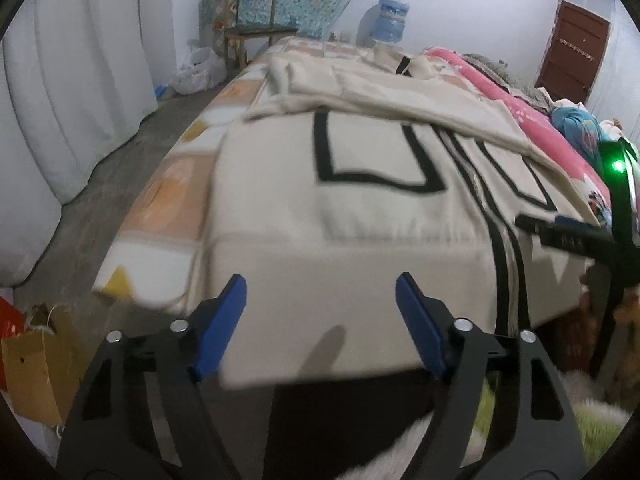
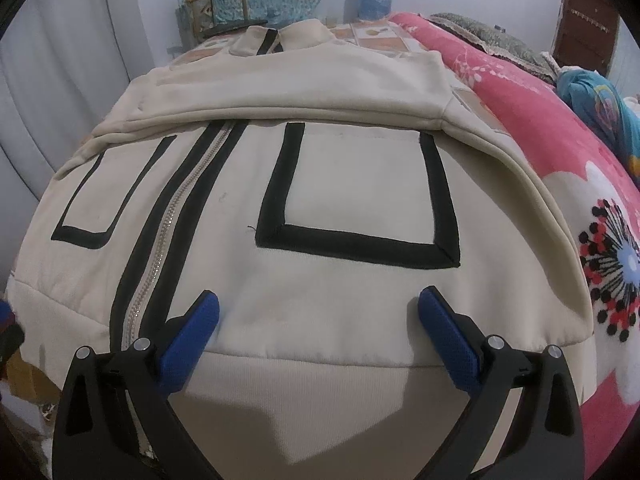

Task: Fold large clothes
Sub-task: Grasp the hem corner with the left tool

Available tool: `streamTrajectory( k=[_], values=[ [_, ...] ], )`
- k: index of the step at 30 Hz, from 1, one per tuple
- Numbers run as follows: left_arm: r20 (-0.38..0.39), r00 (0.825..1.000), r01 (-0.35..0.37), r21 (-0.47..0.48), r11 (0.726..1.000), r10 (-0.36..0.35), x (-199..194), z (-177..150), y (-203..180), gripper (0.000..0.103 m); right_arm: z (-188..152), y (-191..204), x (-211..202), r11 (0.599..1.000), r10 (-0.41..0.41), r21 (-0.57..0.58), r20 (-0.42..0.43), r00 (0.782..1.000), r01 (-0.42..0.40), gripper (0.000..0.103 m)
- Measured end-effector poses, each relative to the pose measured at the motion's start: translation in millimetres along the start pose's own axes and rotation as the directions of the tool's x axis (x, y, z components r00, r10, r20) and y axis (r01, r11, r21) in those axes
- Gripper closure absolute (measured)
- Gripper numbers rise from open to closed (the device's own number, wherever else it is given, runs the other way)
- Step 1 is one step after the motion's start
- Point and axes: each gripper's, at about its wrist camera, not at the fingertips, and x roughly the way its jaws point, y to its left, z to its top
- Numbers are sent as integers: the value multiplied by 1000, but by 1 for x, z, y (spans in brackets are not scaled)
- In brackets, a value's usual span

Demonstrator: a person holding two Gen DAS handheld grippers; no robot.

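A cream zip-up jacket (image 1: 360, 216) with black-trimmed pockets and a black-edged zipper lies front-up on the bed, its hem hanging over the near edge. Both sleeves are folded across the chest. It fills the right wrist view (image 2: 320, 184). My left gripper (image 1: 320, 292) is open, just above the hem's left part. My right gripper (image 2: 318, 308) is open over the hem band, right of the zipper (image 2: 160, 248). The right gripper also shows at the left wrist view's right edge (image 1: 560, 236).
The bed carries an orange-checked sheet (image 1: 176, 196) and a pink flowered blanket (image 2: 560, 152) to the right. A wooden chair (image 1: 248, 28), a blue water jug (image 1: 392, 20), white curtains (image 1: 80, 92) and a brown paper bag (image 1: 36, 364) on the floor stand around it.
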Motion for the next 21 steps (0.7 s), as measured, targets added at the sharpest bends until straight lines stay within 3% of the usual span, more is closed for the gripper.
streamTrajectory(
  k=[5,14,17,21],
  values=[
    [-22,1000,9,-59,998,-10,-8,-19,18,44,-2,1,-1,1000,-2,-1,17,1000,2,6],
    [-61,998,14,-222,975,-28,10,-24,51,46,-6,2,-2,1000,-3,-2,28,1000,3,6],
    [-94,992,50,-281,958,-79,22,-28,61,47,-6,1,-2,1000,-3,-2,26,1000,3,6],
    [-99,978,132,-377,917,-182,36,-30,74,47,-5,1,-3,1000,-5,-3,21,1000,5,6]
  ],
)
